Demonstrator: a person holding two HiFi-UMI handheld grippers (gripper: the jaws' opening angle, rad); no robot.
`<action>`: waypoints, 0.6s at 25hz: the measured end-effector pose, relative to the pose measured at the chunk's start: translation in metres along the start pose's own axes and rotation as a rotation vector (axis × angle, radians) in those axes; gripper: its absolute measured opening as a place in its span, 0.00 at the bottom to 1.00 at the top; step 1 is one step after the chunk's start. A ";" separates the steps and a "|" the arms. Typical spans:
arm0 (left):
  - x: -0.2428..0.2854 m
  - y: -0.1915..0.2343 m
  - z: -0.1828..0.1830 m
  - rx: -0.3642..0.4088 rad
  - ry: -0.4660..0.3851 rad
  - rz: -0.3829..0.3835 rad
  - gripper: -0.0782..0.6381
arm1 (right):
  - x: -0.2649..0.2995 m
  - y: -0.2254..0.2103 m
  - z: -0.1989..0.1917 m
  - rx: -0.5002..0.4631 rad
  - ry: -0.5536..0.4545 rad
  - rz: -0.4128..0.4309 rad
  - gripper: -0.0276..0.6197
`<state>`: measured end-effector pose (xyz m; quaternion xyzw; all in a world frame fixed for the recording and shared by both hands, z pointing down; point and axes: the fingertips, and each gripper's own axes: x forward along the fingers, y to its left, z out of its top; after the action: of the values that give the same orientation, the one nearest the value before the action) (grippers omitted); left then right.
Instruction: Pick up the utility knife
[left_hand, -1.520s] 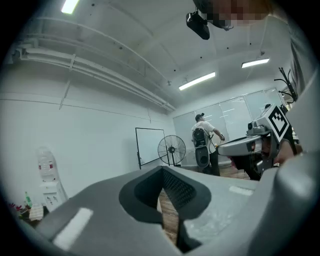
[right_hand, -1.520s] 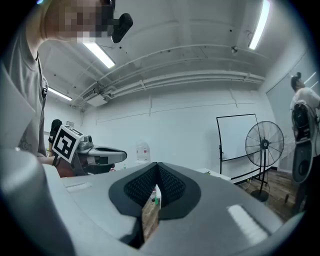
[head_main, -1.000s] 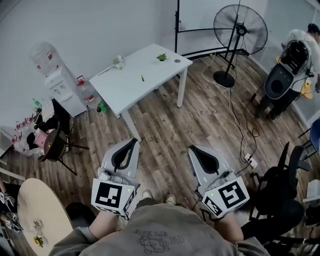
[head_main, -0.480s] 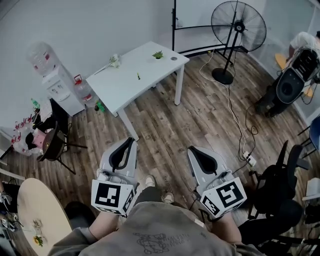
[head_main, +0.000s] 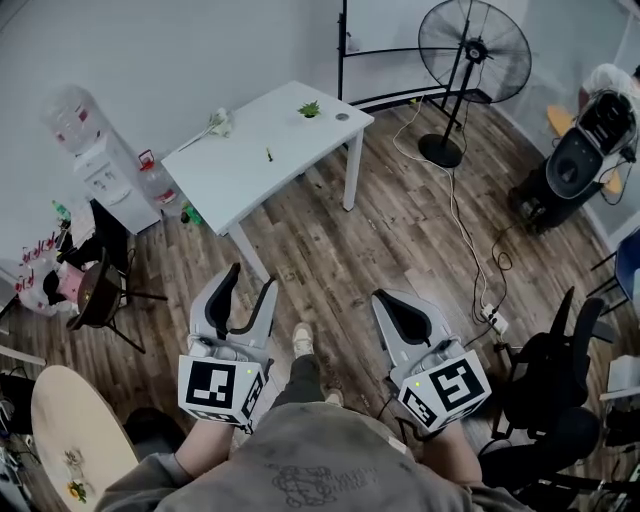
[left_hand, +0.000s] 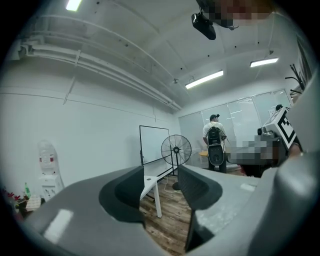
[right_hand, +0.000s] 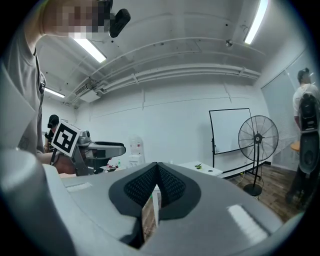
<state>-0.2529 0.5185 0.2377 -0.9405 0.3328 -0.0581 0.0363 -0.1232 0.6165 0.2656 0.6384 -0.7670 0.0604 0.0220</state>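
Note:
A white table (head_main: 250, 160) stands across the room on the wood floor. On its top lies a small thin dark object (head_main: 268, 154), too small to tell as the utility knife. My left gripper (head_main: 252, 278) is held in front of the body, open, with nothing between its jaws (left_hand: 160, 177). My right gripper (head_main: 386, 296) is beside it, shut and empty, pads touching (right_hand: 157, 170). Both are far from the table, over the floor.
A small green plant (head_main: 309, 108), a round disc (head_main: 343, 117) and a white bundle (head_main: 216, 123) also lie on the table. A standing fan (head_main: 473, 50), its cable, a water dispenser (head_main: 92, 160), black chairs (head_main: 555, 380), a round table (head_main: 70, 430) and a person (head_main: 610, 85) ring the floor.
The left gripper's jaws have opened; they were shut before. The table has drifted slightly left in the head view. The right gripper stays shut.

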 end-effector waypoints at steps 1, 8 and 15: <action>0.006 0.004 -0.001 0.001 0.001 0.003 0.39 | 0.006 -0.004 0.000 -0.001 0.003 -0.001 0.09; 0.063 0.047 -0.014 -0.013 0.016 0.013 0.40 | 0.071 -0.038 0.001 -0.001 0.035 -0.001 0.09; 0.138 0.112 -0.014 -0.004 0.024 0.011 0.40 | 0.155 -0.070 0.012 -0.005 0.068 -0.009 0.09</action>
<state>-0.2176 0.3446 0.2519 -0.9379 0.3387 -0.0684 0.0305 -0.0823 0.4514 0.2755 0.6394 -0.7631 0.0801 0.0500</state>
